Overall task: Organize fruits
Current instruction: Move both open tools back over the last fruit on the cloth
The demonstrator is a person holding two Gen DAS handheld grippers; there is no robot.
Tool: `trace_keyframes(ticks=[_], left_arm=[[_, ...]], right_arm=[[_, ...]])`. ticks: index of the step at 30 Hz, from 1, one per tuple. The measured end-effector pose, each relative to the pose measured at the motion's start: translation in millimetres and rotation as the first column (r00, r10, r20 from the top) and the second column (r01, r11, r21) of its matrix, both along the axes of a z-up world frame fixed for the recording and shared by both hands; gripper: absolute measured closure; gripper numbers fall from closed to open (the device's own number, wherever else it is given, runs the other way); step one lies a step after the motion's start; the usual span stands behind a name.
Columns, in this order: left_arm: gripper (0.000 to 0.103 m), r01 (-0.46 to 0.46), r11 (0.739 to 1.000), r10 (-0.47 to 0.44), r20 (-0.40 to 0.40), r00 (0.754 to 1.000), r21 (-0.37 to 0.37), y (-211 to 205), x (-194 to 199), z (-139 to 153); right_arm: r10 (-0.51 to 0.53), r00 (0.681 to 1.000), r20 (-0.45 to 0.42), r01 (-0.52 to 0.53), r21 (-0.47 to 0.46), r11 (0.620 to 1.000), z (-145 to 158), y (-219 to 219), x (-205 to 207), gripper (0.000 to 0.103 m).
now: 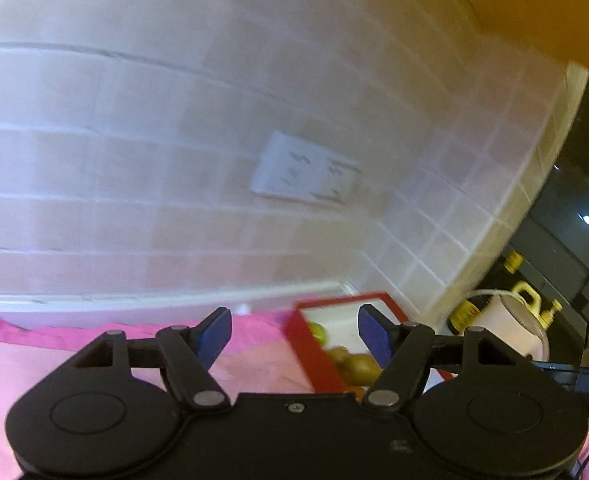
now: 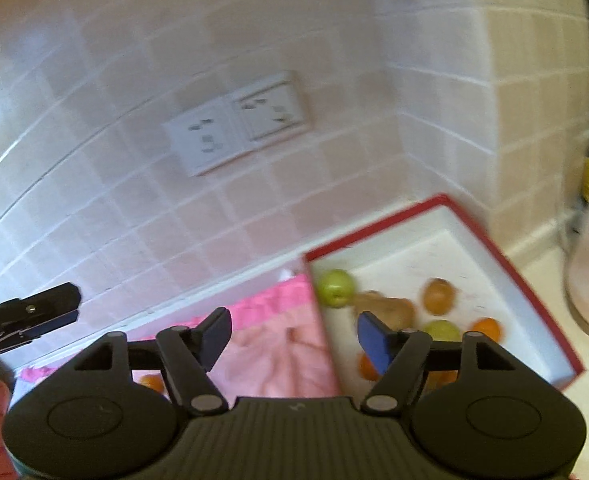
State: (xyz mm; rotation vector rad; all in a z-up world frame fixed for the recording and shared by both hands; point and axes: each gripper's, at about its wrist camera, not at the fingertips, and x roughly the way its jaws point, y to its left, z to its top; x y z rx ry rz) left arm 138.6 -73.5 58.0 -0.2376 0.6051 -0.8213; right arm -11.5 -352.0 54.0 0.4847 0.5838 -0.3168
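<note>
Fruit sits in a red-rimmed box (image 2: 534,292) with a white floor at the tiled wall corner: green apple (image 2: 336,288), a second green one (image 2: 440,330), brownish kiwis (image 2: 438,296), oranges (image 2: 486,328). Left tongs (image 1: 294,334) and right tongs (image 2: 292,336) are both spread wide, released and gripping nothing, raised over a pink cloth (image 2: 278,344) on the desk just left of the box. One more orange (image 2: 152,382) lies on the cloth outside the box; wall socket (image 2: 234,122) above.
</note>
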Motion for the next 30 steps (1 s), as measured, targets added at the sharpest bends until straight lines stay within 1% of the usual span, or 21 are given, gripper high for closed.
trace_keyframes(ticks=[6,9,13,16,19,21,24,27,30], left_arm=[[0.020,-0.128,0.992,0.128,0.024,0.991,-0.002,79,2,5],[0.020,-0.189,0.982,0.189,0.013,0.982,0.002,110,7,1],[0.020,-0.234,0.972,0.235,-0.011,0.972,0.020,144,13,-8],[0.020,-0.233,0.971,0.235,-0.025,0.972,0.061,155,13,-20],[0.020,-0.232,0.966,0.238,-0.040,0.971,0.115,161,17,-38],[0.020,-0.226,0.965,0.235,-0.057,0.970,0.137,161,21,-50],[0.020,-0.199,0.968,0.216,-0.100,0.971,0.153,162,27,-70],[0.020,-0.155,0.972,0.178,-0.122,0.977,0.175,154,31,-92],[0.020,-0.099,0.966,0.133,-0.132,0.982,0.237,143,27,-114]], right_arm=[[0.101,0.995,0.004,-0.101,-0.018,0.995,8,52,37,0.031],[0.145,0.989,-0.003,-0.145,-0.022,0.989,8,75,58,0.026],[0.207,0.978,-0.018,-0.207,-0.030,0.978,3,106,87,0.026],[0.246,0.968,-0.037,-0.247,-0.030,0.968,-6,124,112,0.026],[0.274,0.960,-0.060,-0.275,-0.014,0.961,-19,138,137,0.026],[0.291,0.953,-0.082,-0.292,-0.008,0.956,-28,145,152,0.026],[0.315,0.942,-0.115,-0.317,0.000,0.948,-42,155,170,0.026],[0.338,0.929,-0.147,-0.341,0.010,0.940,-58,161,183,0.027],[0.372,0.910,-0.185,-0.376,0.010,0.926,-78,167,196,0.027]])
